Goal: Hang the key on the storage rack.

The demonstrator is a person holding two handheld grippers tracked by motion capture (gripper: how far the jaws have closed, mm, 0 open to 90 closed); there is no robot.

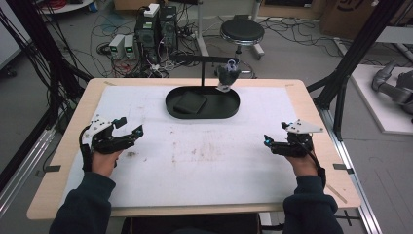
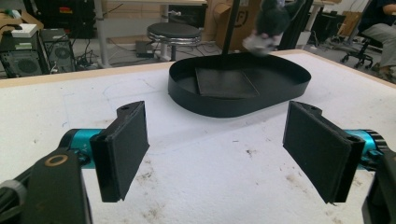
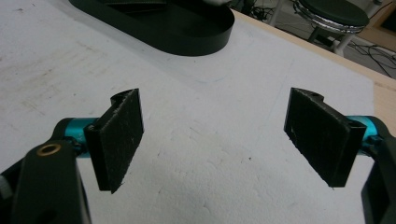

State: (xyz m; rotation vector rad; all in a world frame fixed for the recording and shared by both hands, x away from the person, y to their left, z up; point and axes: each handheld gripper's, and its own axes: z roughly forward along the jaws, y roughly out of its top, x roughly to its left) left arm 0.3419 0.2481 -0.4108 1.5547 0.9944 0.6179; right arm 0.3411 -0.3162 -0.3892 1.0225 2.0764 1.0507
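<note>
Hand-held grippers are sitting low in the high view, the left hand-held gripper [image 1: 128, 125] at lower left and the right hand-held gripper [image 1: 275, 133] at lower right, with a black oval tray [image 1: 202, 110] lying at upper centre of the white worktop [image 1: 204, 165]. Left gripper view: its jaws are gaping wide and gripping nothing, the tray [image 2: 243, 102] showing at upper centre with a dark flat pad [image 2: 226, 82] inside. Right gripper view: its jaws are standing equally wide and empty, the tray [image 3: 187, 32] sitting at the top left.

Small dark object [image 2: 271, 21] hanging from the stand at 12 o'clock over the black tray [image 2: 285, 86], blurred beyond telling in the left gripper view, tray's far end [image 3: 154, 18] cut off at 12 o'clock in the right gripper view, seated person [image 2: 380, 32] cropped at 2 o'clock.
</note>
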